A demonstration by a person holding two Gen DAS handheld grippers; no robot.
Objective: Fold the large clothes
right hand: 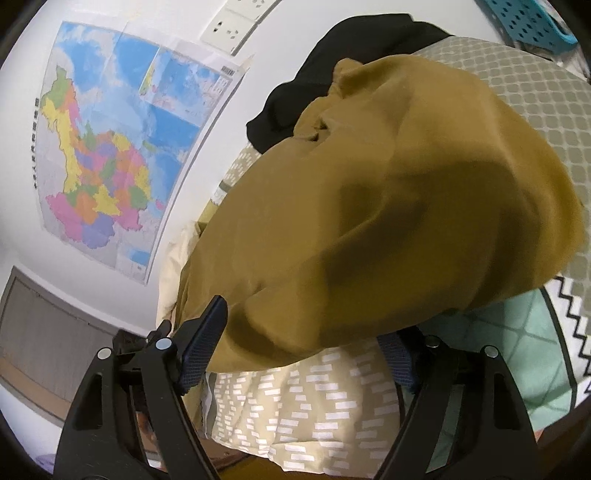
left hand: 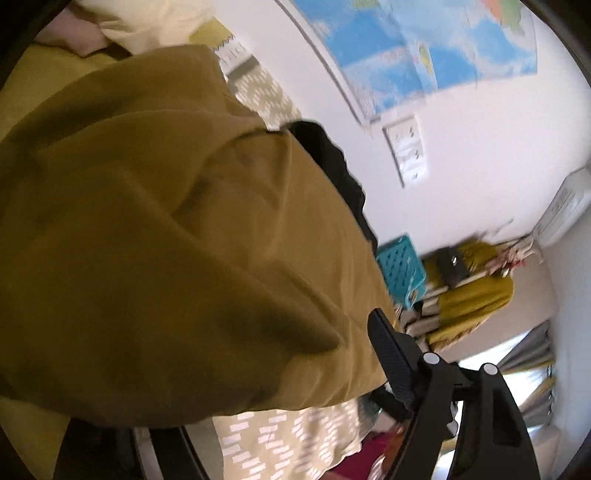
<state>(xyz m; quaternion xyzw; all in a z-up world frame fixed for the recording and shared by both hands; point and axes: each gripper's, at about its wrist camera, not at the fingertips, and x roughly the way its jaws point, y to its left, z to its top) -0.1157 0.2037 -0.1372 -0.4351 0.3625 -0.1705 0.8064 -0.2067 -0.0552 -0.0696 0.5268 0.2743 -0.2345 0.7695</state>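
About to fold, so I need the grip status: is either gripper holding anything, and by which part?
The mustard-yellow fabric garment drapes over both grippers. The right gripper stands open; the left gripper is half hidden, so no hold can be confirmed.

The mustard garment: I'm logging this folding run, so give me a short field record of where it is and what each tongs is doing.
garment: mustard cloth, bunched and wrinkled, not yet folded flat
lies on: patterned bedspread
behind it: black garment, partly covered by the mustard cloth
left tongs: one finger visible at the cloth's edge, the other hidden; grip cannot be told
right tongs: fingers wide apart, the cloth's edge between them, not clamped
wall: map and sockets
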